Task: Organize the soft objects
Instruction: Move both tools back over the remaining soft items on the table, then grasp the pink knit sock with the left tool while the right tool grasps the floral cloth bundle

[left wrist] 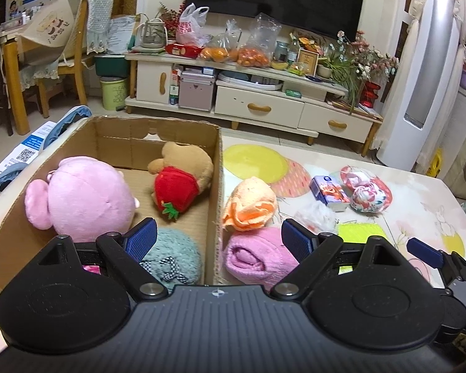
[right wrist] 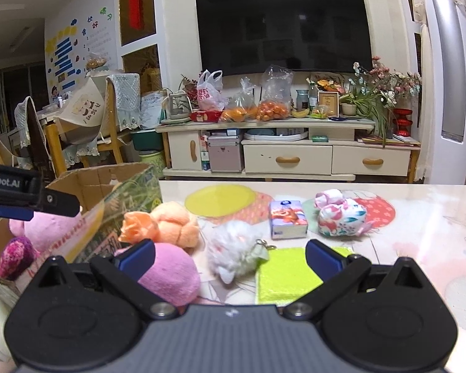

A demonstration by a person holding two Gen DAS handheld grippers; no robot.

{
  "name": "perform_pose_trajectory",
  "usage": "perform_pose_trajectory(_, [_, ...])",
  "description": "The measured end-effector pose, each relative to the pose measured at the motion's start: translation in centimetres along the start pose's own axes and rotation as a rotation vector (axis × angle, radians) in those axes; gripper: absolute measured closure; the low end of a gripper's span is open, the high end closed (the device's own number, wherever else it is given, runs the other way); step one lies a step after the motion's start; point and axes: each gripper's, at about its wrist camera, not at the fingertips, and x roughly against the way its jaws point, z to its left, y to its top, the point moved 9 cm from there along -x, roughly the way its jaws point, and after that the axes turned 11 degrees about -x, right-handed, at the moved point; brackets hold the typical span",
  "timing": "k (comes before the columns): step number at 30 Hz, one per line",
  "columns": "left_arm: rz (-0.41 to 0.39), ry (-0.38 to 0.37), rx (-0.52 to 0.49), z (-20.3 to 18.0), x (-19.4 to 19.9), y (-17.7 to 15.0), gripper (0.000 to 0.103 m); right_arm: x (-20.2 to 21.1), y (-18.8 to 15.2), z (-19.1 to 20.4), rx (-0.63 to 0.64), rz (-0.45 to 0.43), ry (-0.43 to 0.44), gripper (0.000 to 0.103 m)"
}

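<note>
Plush toys point(left wrist: 87, 192) already in box point(left wrist: 216, 168); towels point(left wrist: 258, 258) just outside wall, awaiting transfer. Left gripper point(left wrist: 217, 239), right gripper point(right wrist: 230, 255): fingers spread, holding nothing.

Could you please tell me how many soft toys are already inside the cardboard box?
3: a pink plush at the left, a brown bear with a strawberry at the back right, and a teal plush at the front. Others may be hidden behind the left gripper.

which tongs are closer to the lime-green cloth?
Right. The right tongs hang open just short of the lime-green cloth, one pad over its near edge. The left tongs, also open, straddle the cardboard box wall further left.
</note>
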Motion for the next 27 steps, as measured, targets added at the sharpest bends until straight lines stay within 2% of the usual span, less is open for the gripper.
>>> perform_pose_trajectory(12, [-0.023, -0.072, -0.073, -1.4, 0.7, -0.2, 0.0, -2.7, -0.7, -3.6, 0.016, 0.055, -0.018, 0.001])
perform_pose_trajectory(20, [-0.057, -0.091, -0.135, -3.8, 1.3, -1.1, 0.0, -4.6, 0.5, -7.8, -0.015, 0.043, -0.078, 0.001])
perform_pose_trajectory(24, [-0.05, -0.078, -0.14, -5.0, 0.6, -2.0, 0.0, -6.0, 1.2, -9.8, -0.031, 0.039, -0.108, 0.001])
perform_pose_trajectory(27, [-0.059, -0.033, -0.15, -5.7, 0.1, -2.9, 0.0, -6.9, 1.7, -11.1, -0.036, 0.034, -0.124, 0.001])
